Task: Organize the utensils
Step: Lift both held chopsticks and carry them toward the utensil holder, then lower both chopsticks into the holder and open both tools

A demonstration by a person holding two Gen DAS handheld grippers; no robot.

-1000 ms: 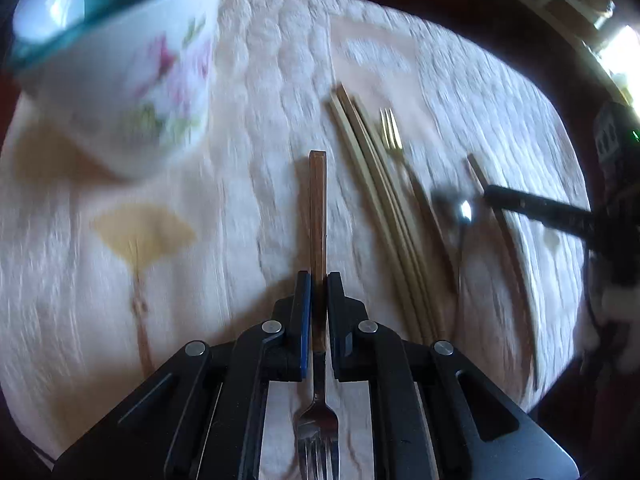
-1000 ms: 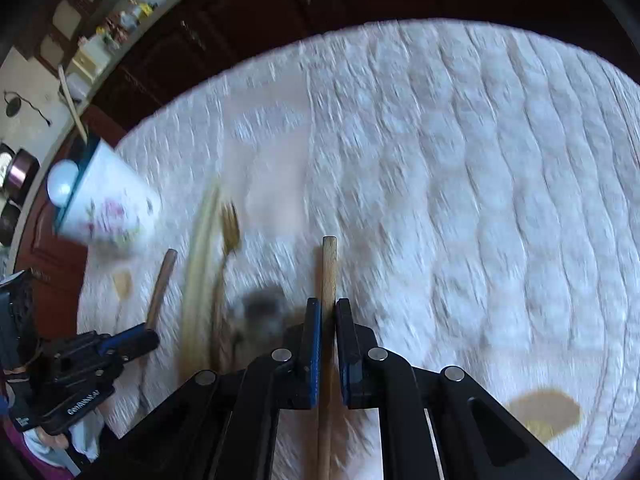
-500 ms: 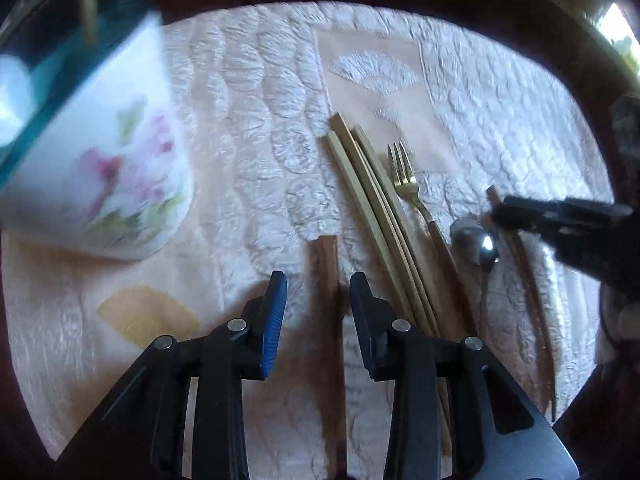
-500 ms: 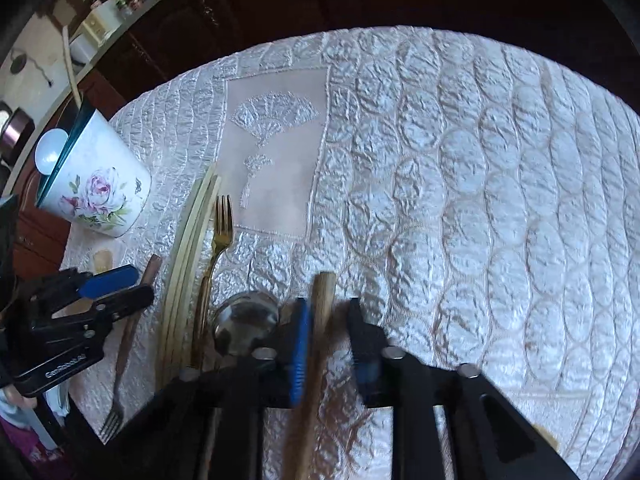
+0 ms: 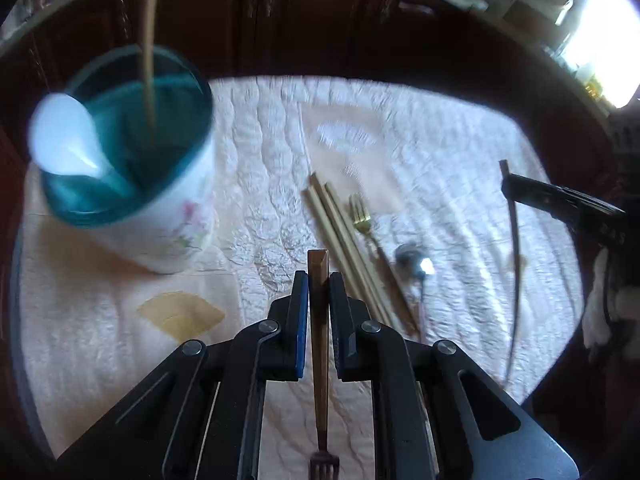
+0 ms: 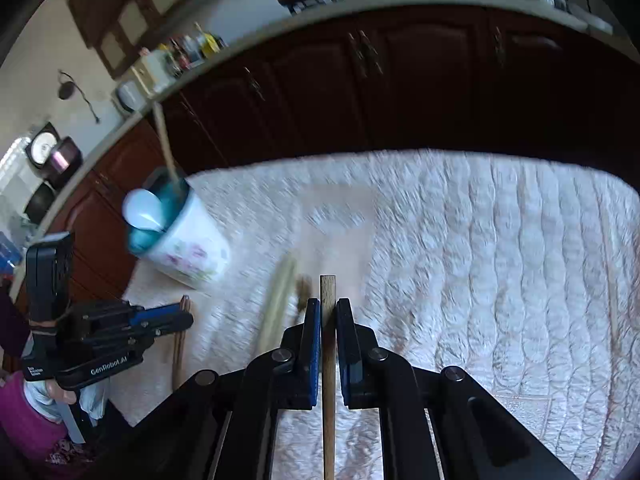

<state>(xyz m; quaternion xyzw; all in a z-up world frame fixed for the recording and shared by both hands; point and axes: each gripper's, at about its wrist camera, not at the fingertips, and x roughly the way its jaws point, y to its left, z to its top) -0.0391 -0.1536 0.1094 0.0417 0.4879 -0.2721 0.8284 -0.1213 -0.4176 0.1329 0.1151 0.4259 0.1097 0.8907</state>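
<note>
- The left gripper (image 5: 318,280) is clamping a brown-handled fork (image 5: 319,344) by its handle, tines pointing back toward the camera, above the quilted tablecloth (image 5: 260,208).
- The right gripper (image 6: 328,312) is pinching a light wooden stick (image 6: 328,380), probably a chopstick, its blunt end poking out past the fingertips.
- A floral utensil cup (image 5: 160,216) with a teal interior is standing to the left, holding a white spoon (image 5: 64,136) and one upright wooden stick (image 5: 150,52).
- A bundle of pale chopsticks (image 5: 344,248), a gold fork (image 5: 362,216) and a metal spoon (image 5: 414,264) are lying side by side on the cloth, just right of the left gripper.
- Dark wood cabinets (image 6: 400,80) are lining the background.
</note>
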